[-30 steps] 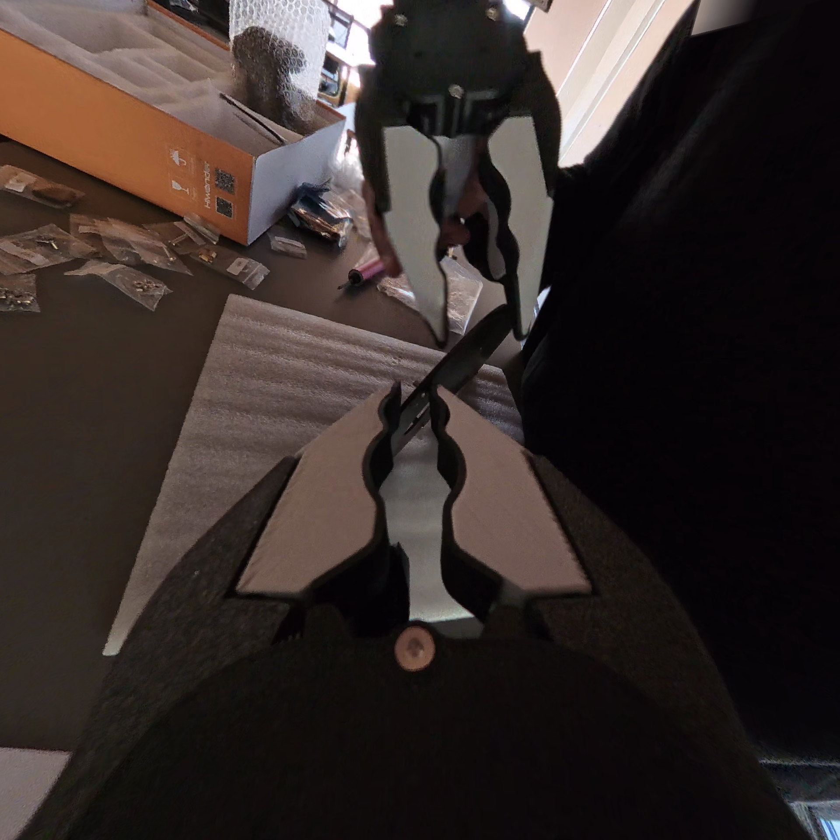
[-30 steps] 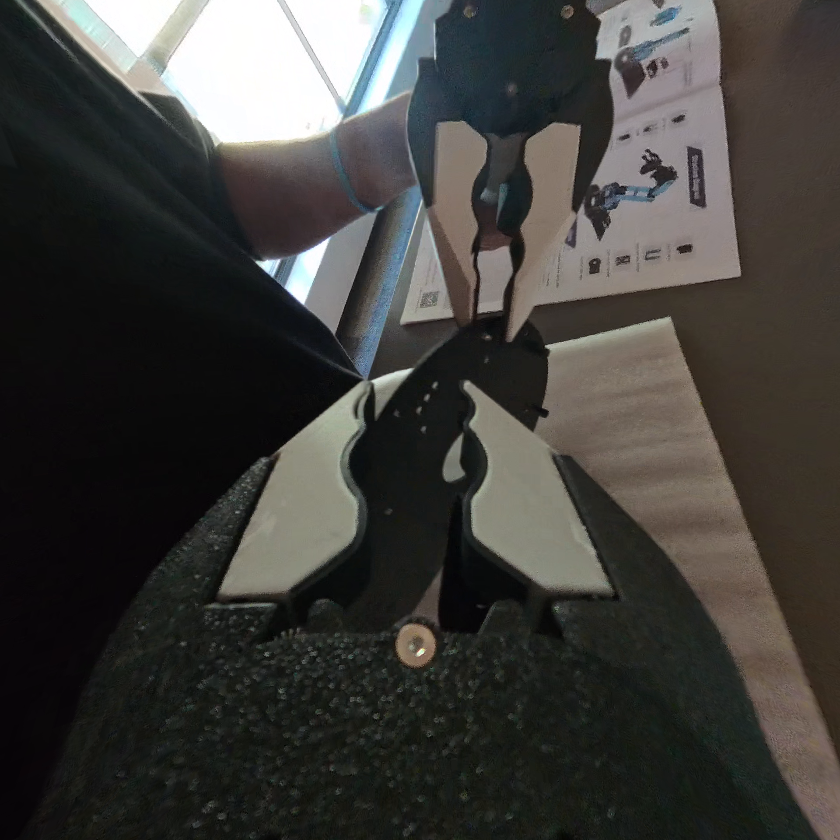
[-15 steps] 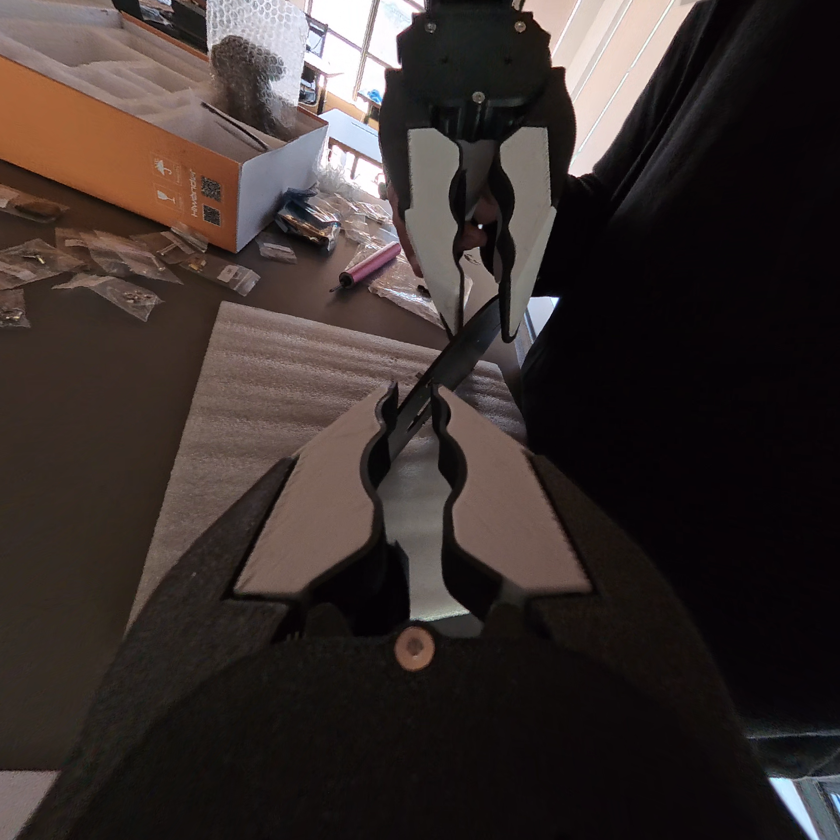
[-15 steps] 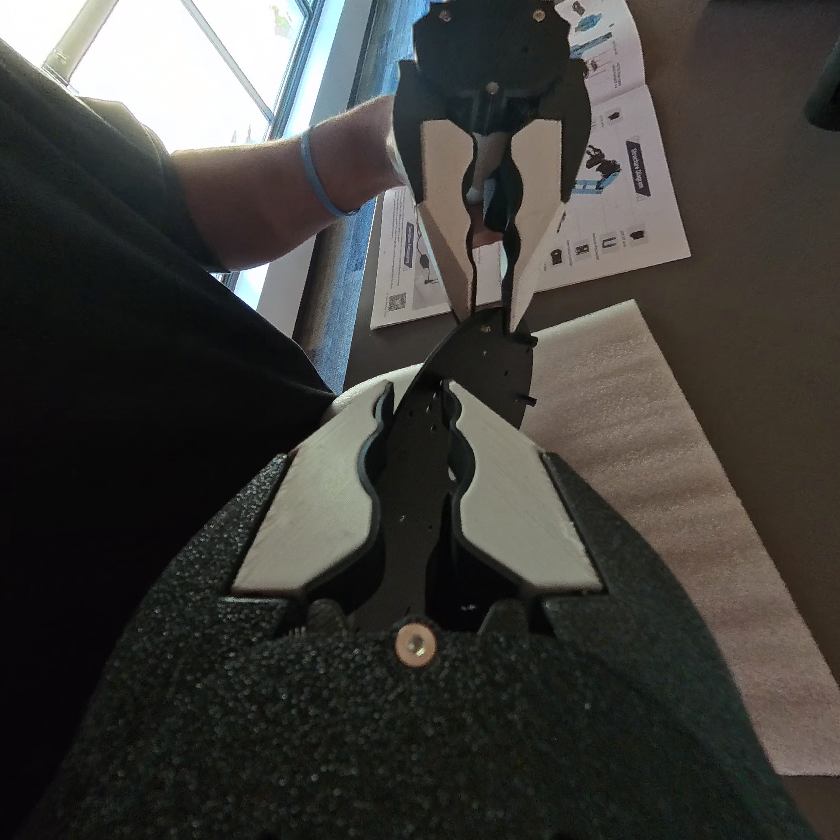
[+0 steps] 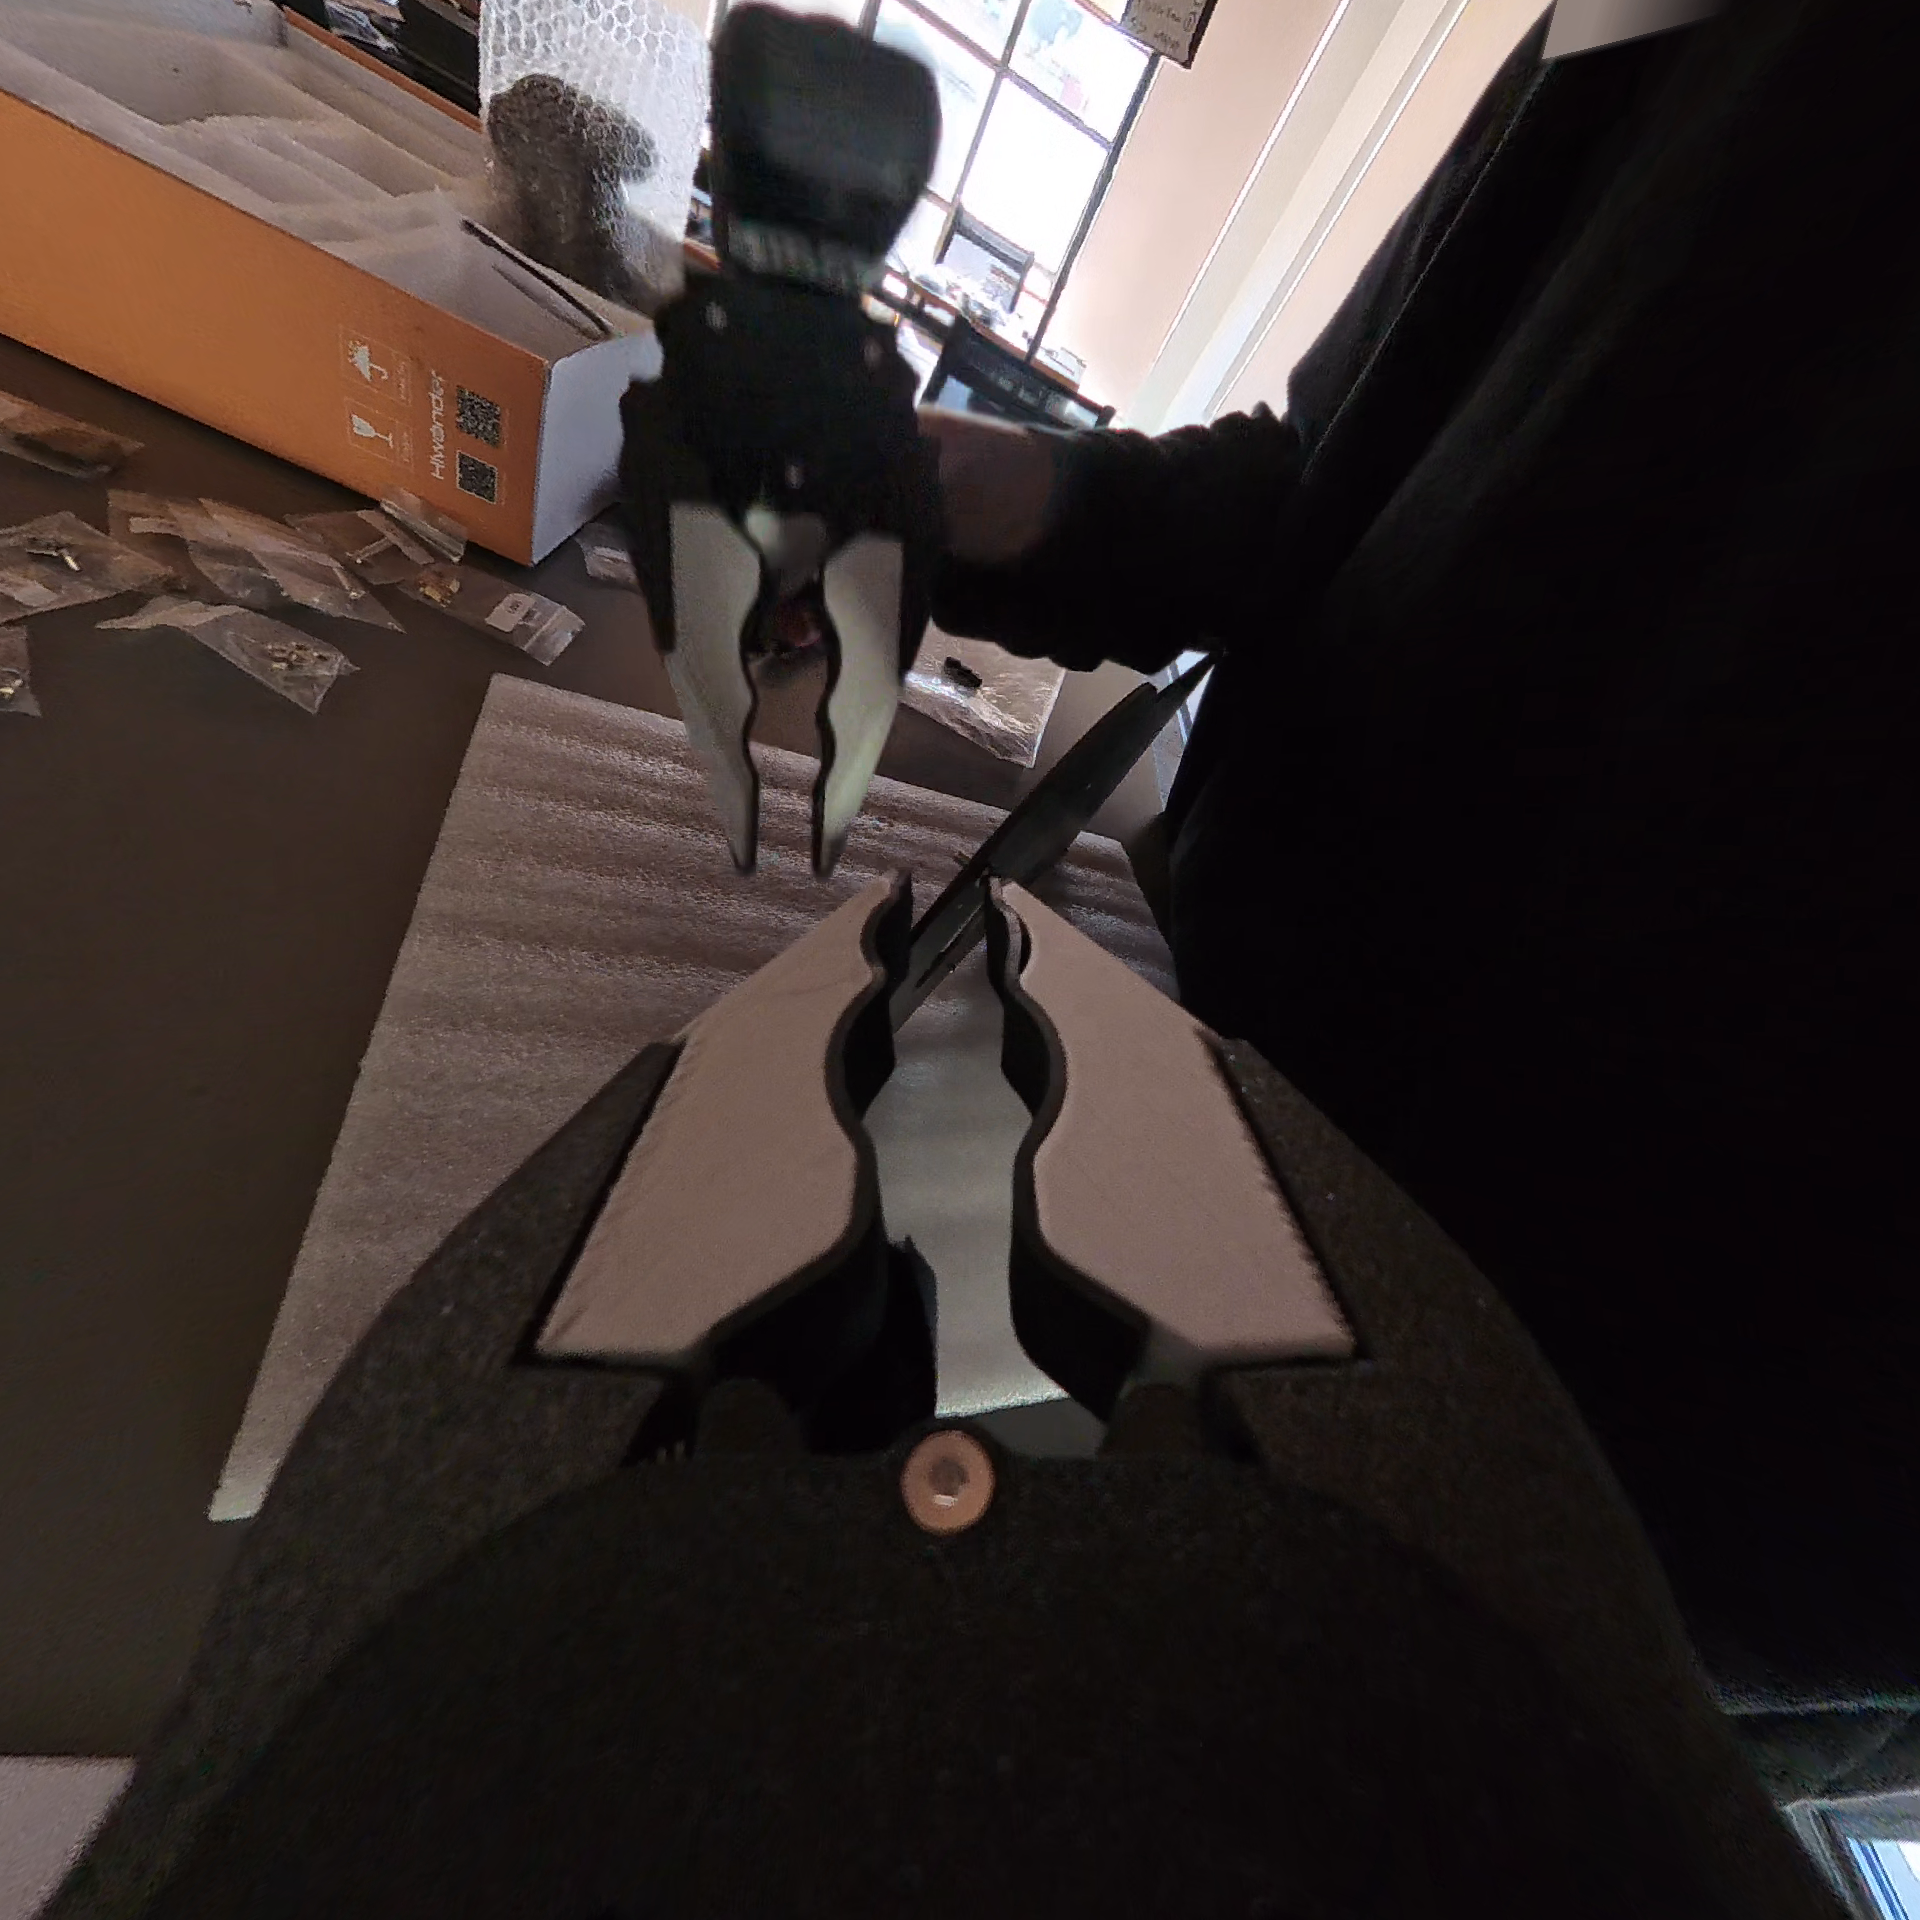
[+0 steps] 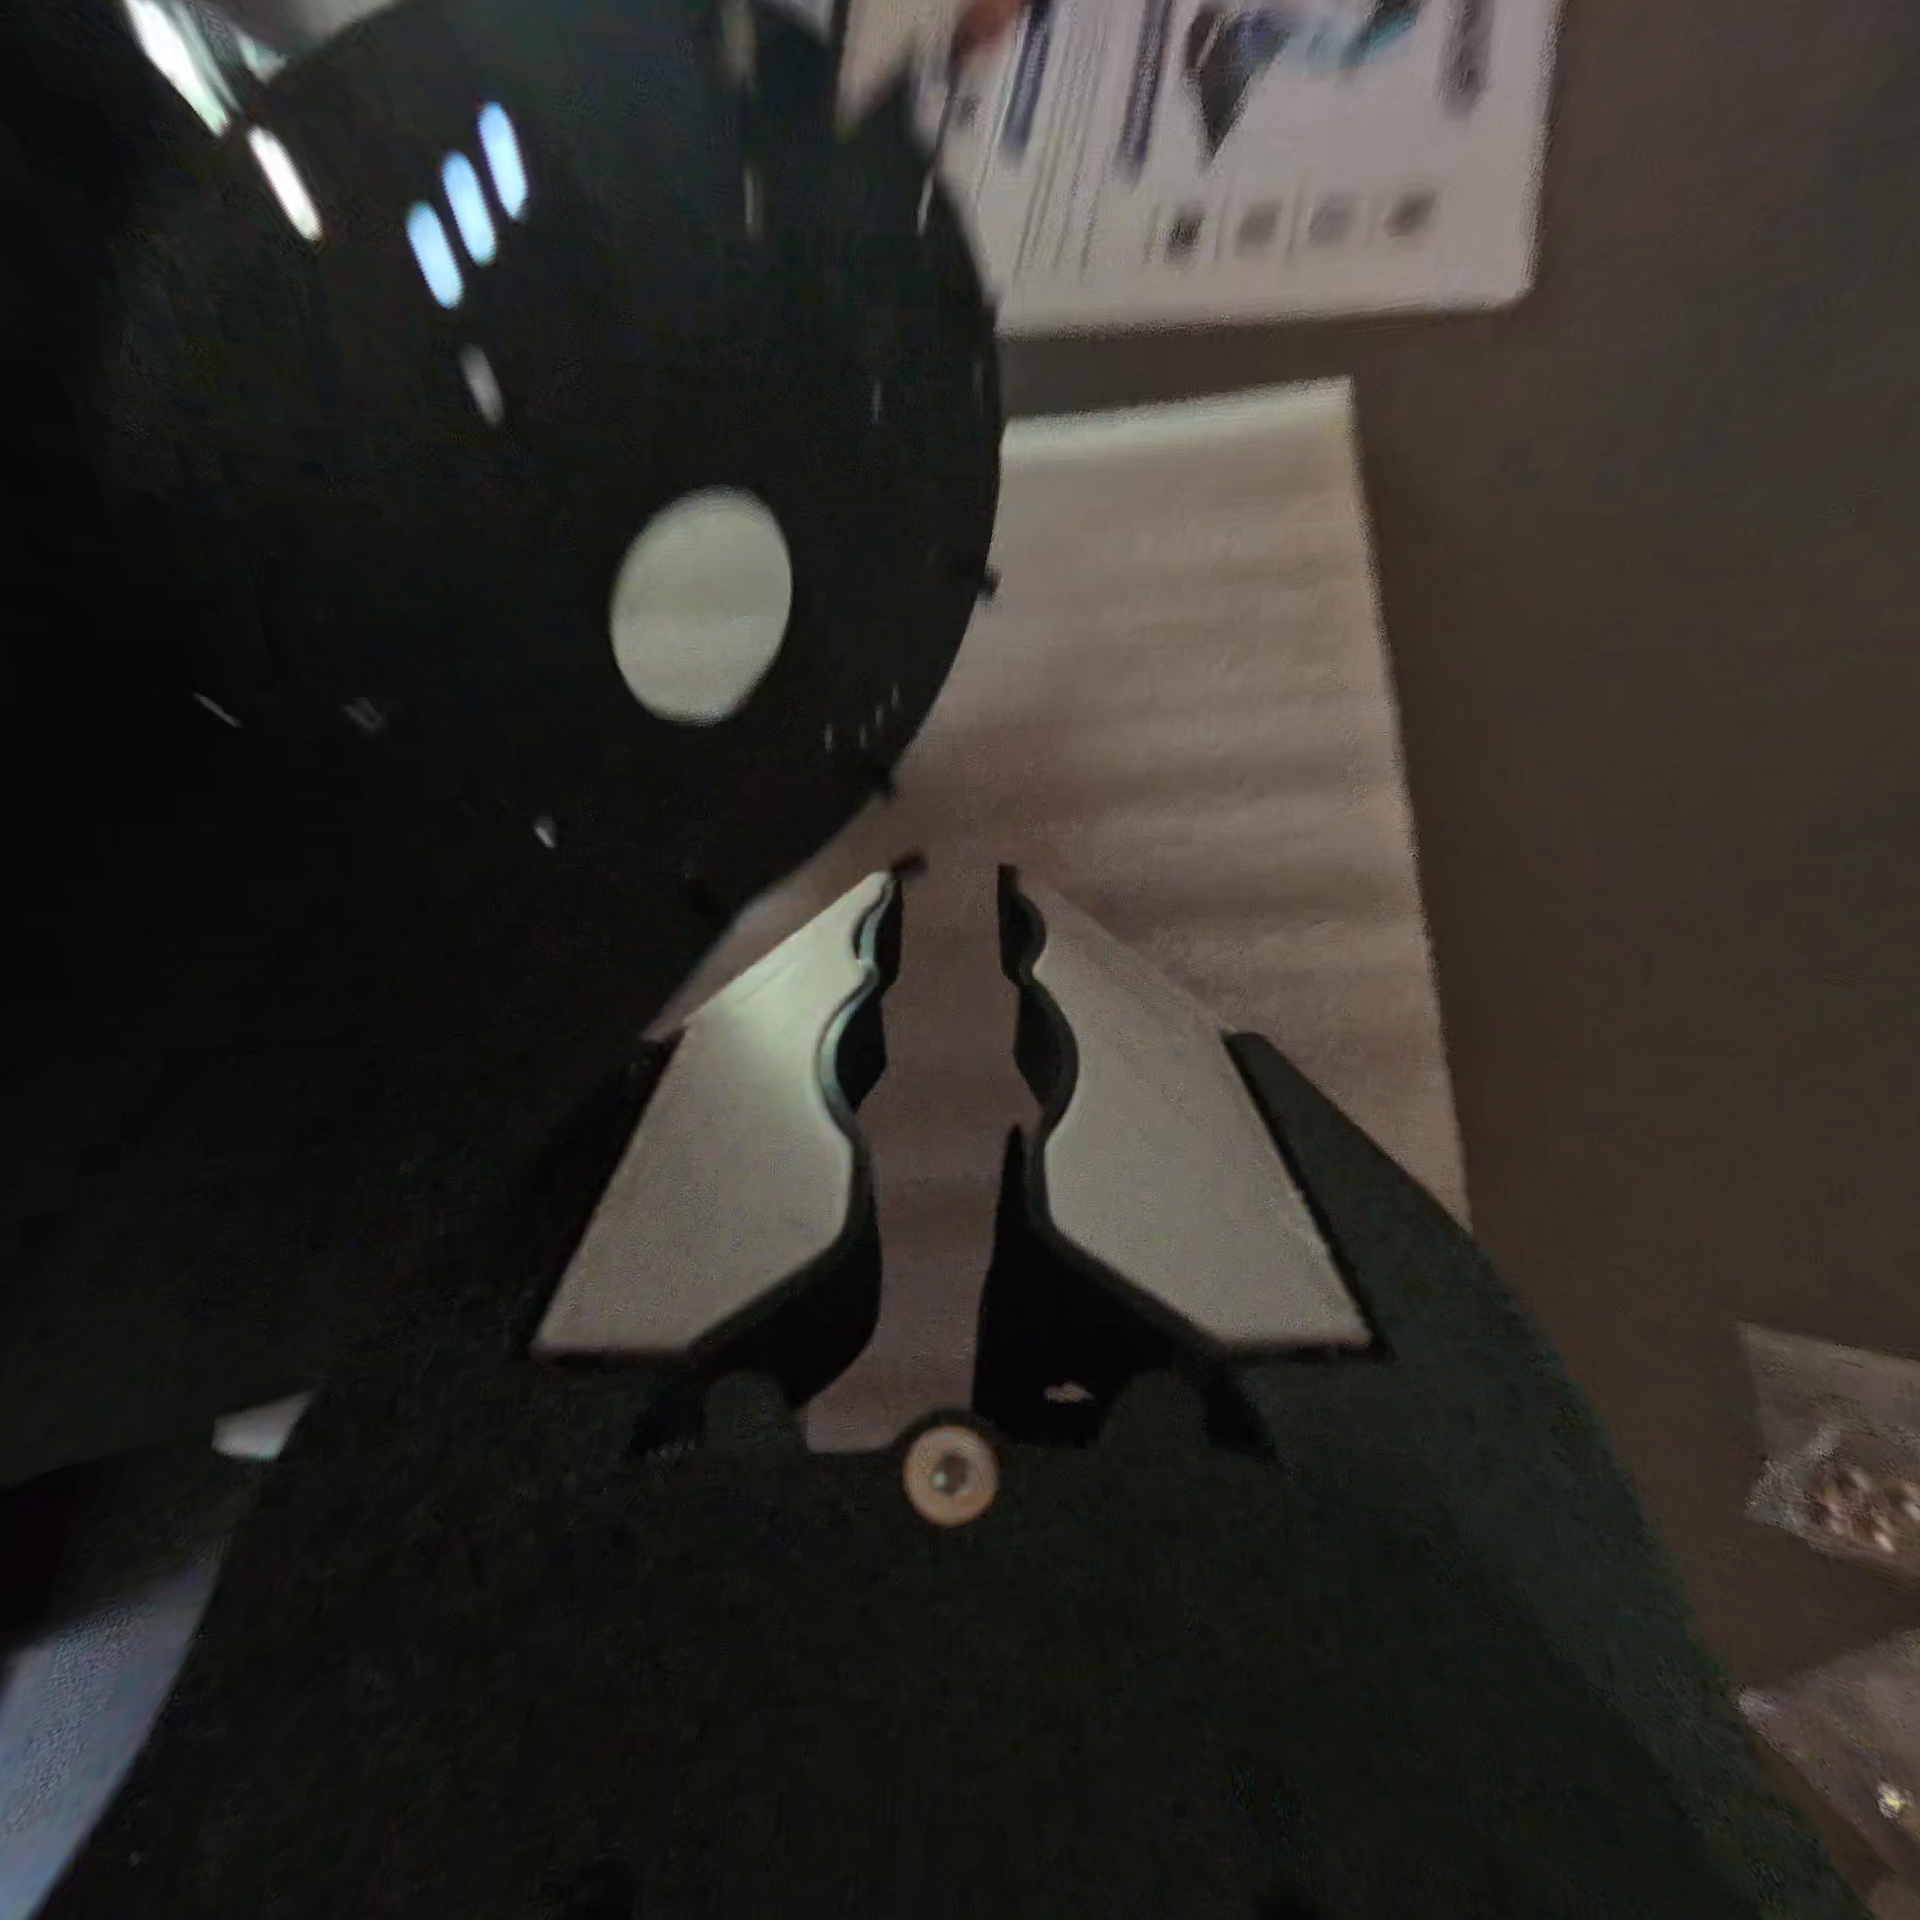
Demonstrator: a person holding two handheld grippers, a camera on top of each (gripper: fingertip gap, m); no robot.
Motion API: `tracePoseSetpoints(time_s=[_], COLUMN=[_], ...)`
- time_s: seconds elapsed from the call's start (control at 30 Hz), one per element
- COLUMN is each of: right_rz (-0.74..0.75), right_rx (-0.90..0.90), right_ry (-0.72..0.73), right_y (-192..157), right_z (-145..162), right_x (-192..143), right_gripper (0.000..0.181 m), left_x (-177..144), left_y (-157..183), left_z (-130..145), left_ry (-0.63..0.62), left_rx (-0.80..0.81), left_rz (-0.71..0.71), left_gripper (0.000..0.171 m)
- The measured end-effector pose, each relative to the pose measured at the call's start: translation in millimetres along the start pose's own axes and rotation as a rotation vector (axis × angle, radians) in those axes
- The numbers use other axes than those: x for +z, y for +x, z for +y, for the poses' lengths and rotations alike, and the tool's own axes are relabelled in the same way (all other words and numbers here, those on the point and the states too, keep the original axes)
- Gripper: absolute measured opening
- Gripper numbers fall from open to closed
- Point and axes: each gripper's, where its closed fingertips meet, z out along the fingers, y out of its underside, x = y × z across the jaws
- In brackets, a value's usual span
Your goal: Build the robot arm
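Left wrist view: left hand-held gripper (image 5: 943, 883) pinches black plate (image 5: 1049, 821).

Both cams ride on the grippers, looking out along the fingers, close and low over the white foam sheet (image 5: 582, 935). They face each other and share that sheet and the black perforated plate (image 6: 520, 582).

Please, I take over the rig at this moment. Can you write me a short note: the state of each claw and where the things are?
Left claw: shut on the edge of the black plate, held up above the foam sheet.
Right claw: open, holds nothing, tips beside the plate, over the foam.
Around: orange box and small bags on the table beyond the foam; open manual on the other side.
The plate is not laid down.
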Motion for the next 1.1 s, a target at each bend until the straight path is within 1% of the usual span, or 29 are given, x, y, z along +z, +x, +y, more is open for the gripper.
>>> tracePoseSetpoints(time_s=[0.07,0.17,0.3,0.43,0.57,0.63,0.7,0.8,0.87,0.93,1.03,1.1], right_rz=[-0.023,-0.06,-0.116,-0.068,-0.005,0.041,0.045,0.128,0.175,0.18,0.172,0.161], right_rx=[-0.082,-0.185,-0.174,-0.179,-0.169,-0.155,-0.122,-0.117,-0.141,-0.143,-0.144,-0.147], right_ry=[-0.058,-0.059,-0.146,-0.142,-0.094,-0.093,-0.087,-0.058,-0.031,-0.031,-0.08,-0.053], right_y=[-3.9,-12.1,-19.5,-14.8,-11.2,-8.3,-11.9,-6.9,-4.8,-5.5,-4.7,-6.6], right_z=[15.3,15.0,23.5,23.3,16.5,17.6,19.0,16.8,12.5,11.4,19.4,15.1], right_x=[19.7,34.2,44.8,48.7,48.3,48.0,49.9,51.4,49.7,49.5,51.5,51.0], right_gripper=[0.017,0.017,0.017,0.018,0.018,0.017,0.017,0.017,0.012,0.011,0.011,0.008], left_x=[-0.1,-0.2,-0.6,-0.9,-0.8,-0.4,0.0,0.2,0.3,0.4,0.6,0.7], left_y=[0.3,0.4,1.0,1.8,1.7,0.8,0.0,-0.5,-0.5,-0.6,-1.1,-1.1], left_z=[0.3,0.5,1.0,1.6,1.6,1.0,0.5,0.1,0.0,-0.1,-0.4,-0.5], left_ry=[0.002,0.004,0.008,0.008,0.01,0.011,0.011,0.01,0.01,0.009,0.004,0.001], left_rx=[-0.005,-0.012,-0.016,-0.015,-0.013,-0.012,-0.011,-0.01,-0.012,-0.014,-0.012,-0.011], left_rz=[-0.004,-0.011,-0.02,-0.024,-0.025,-0.028,-0.031,-0.033,-0.033,-0.033,-0.036,-0.038], left_gripper=[0.013,0.013,0.013,0.013,0.013,0.013,0.013,0.013,0.013,0.013,0.014,0.014])
